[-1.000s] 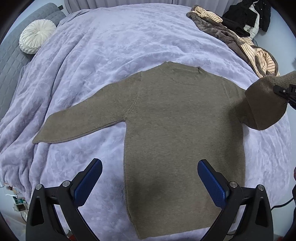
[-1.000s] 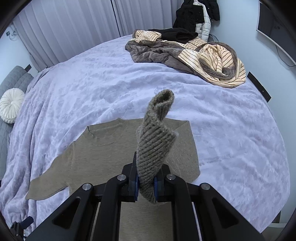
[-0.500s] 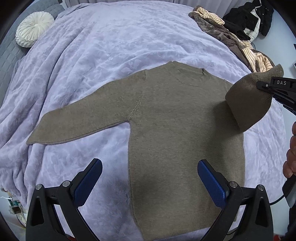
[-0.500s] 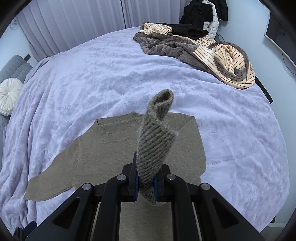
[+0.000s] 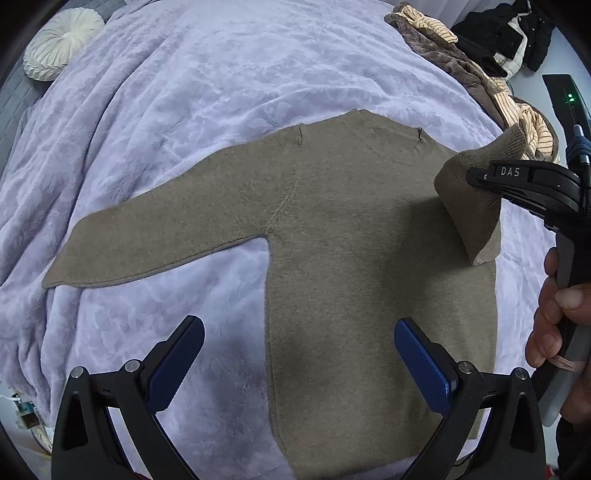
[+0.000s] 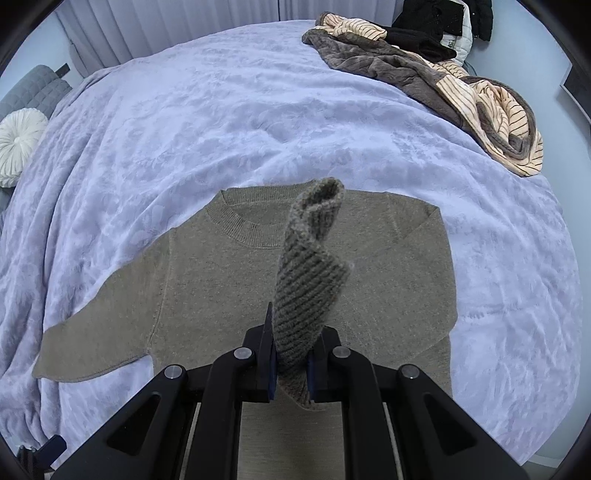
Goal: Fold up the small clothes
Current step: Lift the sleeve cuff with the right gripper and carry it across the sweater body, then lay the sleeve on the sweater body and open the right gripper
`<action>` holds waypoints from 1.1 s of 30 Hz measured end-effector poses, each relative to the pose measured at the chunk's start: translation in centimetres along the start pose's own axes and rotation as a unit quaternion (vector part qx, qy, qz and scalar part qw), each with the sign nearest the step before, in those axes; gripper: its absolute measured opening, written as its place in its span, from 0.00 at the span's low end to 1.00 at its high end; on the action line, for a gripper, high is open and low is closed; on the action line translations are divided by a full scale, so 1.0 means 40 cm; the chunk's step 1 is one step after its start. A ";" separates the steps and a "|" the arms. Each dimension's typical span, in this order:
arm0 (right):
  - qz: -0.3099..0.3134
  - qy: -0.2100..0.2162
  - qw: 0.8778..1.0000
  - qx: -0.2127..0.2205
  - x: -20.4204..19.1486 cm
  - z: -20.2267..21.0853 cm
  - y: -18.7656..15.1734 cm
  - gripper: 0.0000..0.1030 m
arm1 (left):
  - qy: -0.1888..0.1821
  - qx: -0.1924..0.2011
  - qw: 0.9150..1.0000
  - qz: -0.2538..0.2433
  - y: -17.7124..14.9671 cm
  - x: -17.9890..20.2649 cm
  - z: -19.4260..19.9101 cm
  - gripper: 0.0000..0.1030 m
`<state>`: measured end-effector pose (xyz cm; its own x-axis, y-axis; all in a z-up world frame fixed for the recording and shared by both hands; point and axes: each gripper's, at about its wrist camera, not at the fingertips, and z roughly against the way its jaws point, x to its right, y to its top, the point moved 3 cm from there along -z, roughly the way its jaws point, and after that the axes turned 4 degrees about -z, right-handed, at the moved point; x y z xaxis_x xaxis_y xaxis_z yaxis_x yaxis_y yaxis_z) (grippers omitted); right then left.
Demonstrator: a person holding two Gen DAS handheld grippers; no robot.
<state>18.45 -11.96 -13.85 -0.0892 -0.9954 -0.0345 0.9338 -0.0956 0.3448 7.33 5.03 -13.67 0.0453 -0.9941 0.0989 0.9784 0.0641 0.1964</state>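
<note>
An olive-brown knit sweater (image 5: pixel 354 236) lies flat, front up, on the lilac blanket (image 5: pixel 207 88); it also shows in the right wrist view (image 6: pixel 236 288). Its left sleeve (image 5: pixel 155 240) stretches out to the left. My right gripper (image 6: pixel 290 360) is shut on the right sleeve's ribbed cuff (image 6: pixel 310 266) and holds it raised over the sweater's right side; it shows in the left wrist view (image 5: pixel 480 177) with the sleeve (image 5: pixel 469 206) hanging from it. My left gripper (image 5: pixel 295 362) is open and empty, hovering over the sweater's lower body.
A pile of striped and brown clothes (image 6: pixel 443 81) lies at the bed's far right, black garments (image 6: pixel 428 33) behind it. A round white cushion (image 5: pixel 59 40) sits on a grey sofa at the far left. The person's hand (image 5: pixel 557 328) grips the right handle.
My right gripper has carried the raised sleeve leftward, further over the sweater's body. My left gripper has moved slightly closer over the sweater and stays open.
</note>
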 end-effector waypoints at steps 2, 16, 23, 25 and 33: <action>0.005 0.000 1.000 -0.008 -0.014 -0.020 -0.003 0.12 | -0.003 -0.002 1.000 -0.004 0.006 0.003 -0.009 1.00; 0.027 0.003 0.998 -0.056 -0.095 -0.173 -0.023 0.12 | -0.018 -0.015 0.999 -0.033 0.031 0.015 -0.060 1.00; 0.066 0.019 0.993 -0.093 -0.186 -0.259 -0.067 0.18 | -0.021 -0.026 0.999 -0.017 0.025 -0.022 -0.079 1.00; 0.080 0.034 0.990 -0.113 -0.211 -0.279 -0.083 0.21 | -0.018 -0.028 0.999 -0.010 0.020 -0.034 -0.083 1.00; 0.131 0.095 0.978 -0.133 -0.295 -0.276 -0.121 0.48 | -0.033 -0.032 0.999 -0.005 0.010 -0.053 -0.092 1.00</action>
<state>18.80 0.25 -25.47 0.2077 -0.9650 -0.1604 0.9753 0.1917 0.1096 8.36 6.83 -17.41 0.0245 -0.9866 0.1615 0.9898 0.0467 0.1347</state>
